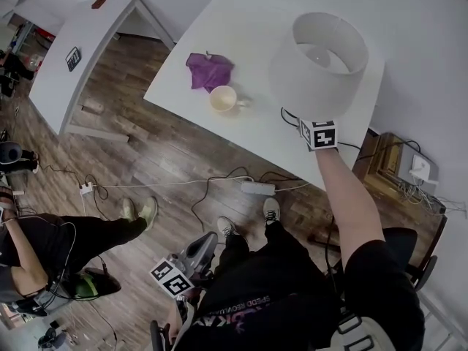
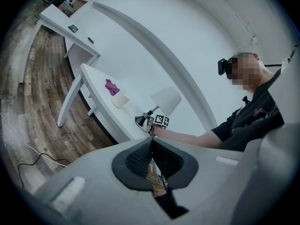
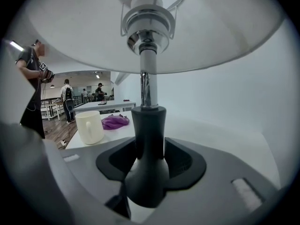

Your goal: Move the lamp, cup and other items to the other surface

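Observation:
A lamp with a white shade [image 1: 319, 61] stands at the right end of the white table [image 1: 241, 28]. A cream cup [image 1: 223, 99] and a purple cloth [image 1: 209, 70] lie to its left. My right gripper [image 1: 311, 121] reaches in under the shade. In the right gripper view the lamp's black stem [image 3: 148, 130] stands between the jaws of this gripper [image 3: 149, 150], which is open with its pads close on either side. The cup [image 3: 90, 127] and cloth [image 3: 115, 122] sit beyond, to the left. My left gripper [image 1: 212, 240] hangs low by my legs, away from the table, shut and empty [image 2: 151, 142].
A second white table [image 1: 88, 50] stands to the left across a strip of wooden floor, with a dark item [image 1: 73, 58] on it. A power strip [image 1: 257, 187] and cables lie on the floor by the table. A person [image 1: 44, 240] sits at lower left. Wooden furniture [image 1: 391, 159] stands right.

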{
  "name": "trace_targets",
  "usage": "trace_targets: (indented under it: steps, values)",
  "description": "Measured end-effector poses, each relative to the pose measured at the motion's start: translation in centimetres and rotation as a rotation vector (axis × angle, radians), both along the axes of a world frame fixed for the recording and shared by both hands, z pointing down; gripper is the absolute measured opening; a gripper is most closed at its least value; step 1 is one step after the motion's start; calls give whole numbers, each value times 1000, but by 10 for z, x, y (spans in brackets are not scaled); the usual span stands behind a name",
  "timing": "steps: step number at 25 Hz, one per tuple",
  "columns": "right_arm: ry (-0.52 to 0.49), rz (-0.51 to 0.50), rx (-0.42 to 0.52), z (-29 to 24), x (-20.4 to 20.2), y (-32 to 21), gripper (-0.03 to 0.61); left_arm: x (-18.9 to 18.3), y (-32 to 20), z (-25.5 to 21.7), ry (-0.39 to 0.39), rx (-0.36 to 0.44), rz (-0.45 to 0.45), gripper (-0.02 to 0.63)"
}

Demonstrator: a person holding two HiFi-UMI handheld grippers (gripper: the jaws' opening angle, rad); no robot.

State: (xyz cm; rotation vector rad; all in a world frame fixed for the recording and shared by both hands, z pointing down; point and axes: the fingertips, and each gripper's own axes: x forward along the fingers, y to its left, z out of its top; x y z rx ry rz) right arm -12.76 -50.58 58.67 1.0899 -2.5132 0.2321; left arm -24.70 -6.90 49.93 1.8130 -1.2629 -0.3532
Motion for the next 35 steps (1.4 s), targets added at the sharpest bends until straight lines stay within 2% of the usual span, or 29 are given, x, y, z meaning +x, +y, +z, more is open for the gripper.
trace_targets:
  steps: [7, 19, 28, 35]
  values:
    - [-17, -17, -13, 0, -3, -3, 171, 7, 6, 4, 9, -10, -15, -2]
    - [-38, 36, 6, -1, 12, 4, 167, 11, 4, 7, -1, -25, 6, -2]
    - [-49, 76, 11, -18, 39, 12, 167, 14, -8, 5, 4, -4, 46, -2]
    - [-28, 97, 45, -41, 63, 26, 167, 19, -22, -2, 11, 39, 127, -2]
